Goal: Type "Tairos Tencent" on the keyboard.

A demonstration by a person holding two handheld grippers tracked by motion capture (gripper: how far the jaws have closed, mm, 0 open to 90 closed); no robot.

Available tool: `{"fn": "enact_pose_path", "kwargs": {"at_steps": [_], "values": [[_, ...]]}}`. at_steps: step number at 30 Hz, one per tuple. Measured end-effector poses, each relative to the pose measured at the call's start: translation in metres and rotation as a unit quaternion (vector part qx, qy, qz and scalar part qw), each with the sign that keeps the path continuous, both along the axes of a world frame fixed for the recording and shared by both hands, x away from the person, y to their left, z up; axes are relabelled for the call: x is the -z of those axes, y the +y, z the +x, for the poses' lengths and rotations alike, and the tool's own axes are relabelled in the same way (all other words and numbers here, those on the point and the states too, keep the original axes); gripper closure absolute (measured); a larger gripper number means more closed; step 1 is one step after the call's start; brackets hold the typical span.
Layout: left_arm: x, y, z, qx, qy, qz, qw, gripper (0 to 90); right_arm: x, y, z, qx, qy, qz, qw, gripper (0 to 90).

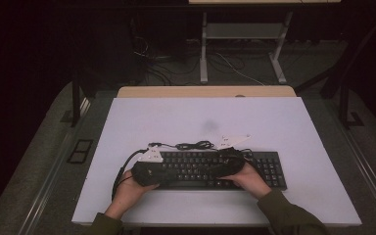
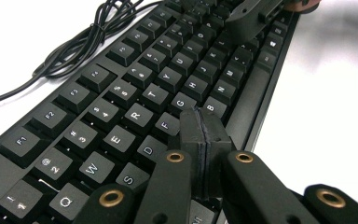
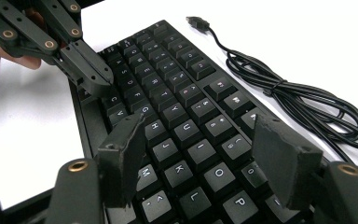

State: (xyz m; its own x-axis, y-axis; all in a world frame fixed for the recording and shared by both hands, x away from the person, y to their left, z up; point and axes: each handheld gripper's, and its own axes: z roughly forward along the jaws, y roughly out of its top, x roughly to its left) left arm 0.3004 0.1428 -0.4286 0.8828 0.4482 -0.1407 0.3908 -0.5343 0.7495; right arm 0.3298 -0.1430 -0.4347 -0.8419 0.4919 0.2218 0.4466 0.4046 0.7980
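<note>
Left gripper pressed closed over keyboard

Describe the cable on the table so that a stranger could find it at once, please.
On the white table lies a black keyboard near the person's edge. Just behind its far edge, on the bare white surface, lies the black cable, a thin cord gathered into loose loops with a plug at its free end, unlike the flat, rigid keyboard.

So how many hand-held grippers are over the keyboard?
2. The left hand-held gripper, jaws shut, sits over the keyboard's left half near the V key. The right hand-held gripper, jaws open, is above the J and K keys.
</note>
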Motion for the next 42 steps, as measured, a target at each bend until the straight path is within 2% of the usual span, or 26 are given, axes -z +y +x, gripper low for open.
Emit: {"fn": "enact_pose_path", "kwargs": {"at_steps": [12,14,15,16,23,32,42], "values": [[0.004,-0.003,0.001,0.004,0.005,0.012,0.9999,88.9,0.000,0.000,0.000,0.002,0.000,0.002,1.0000,34.1],[0.005,-0.003,0.001,0.005,0.009,0.009,0.9999,89.0,0.000,0.000,0.000,0.002,0.000,0.002,1.0000,34.1],[0.006,-0.004,0.000,0.004,0.008,0.011,0.9999,89.0,0.000,0.000,0.000,0.002,0.000,0.002,1.0000,34.1],[0.006,-0.005,0.000,0.008,0.005,0.021,0.9997,89.0,0.000,0.000,0.000,0.002,0.000,0.002,1.0000,34.1],[0.005,-0.006,0.000,0.006,0.004,0.018,0.9998,89.1,-0.001,0.000,0.000,0.003,0.001,0.003,1.0000,34.1],[0.000,-0.004,0.001,-0.001,-0.006,0.007,1.0000,89.1,-0.001,0.000,0.000,0.003,0.002,0.004,1.0000,34.1],[-0.005,-0.001,0.010,-0.017,-0.022,0.007,0.9996,89.1,0.000,0.000,0.000,0.001,0.001,0.003,1.0000,34.1]]}}
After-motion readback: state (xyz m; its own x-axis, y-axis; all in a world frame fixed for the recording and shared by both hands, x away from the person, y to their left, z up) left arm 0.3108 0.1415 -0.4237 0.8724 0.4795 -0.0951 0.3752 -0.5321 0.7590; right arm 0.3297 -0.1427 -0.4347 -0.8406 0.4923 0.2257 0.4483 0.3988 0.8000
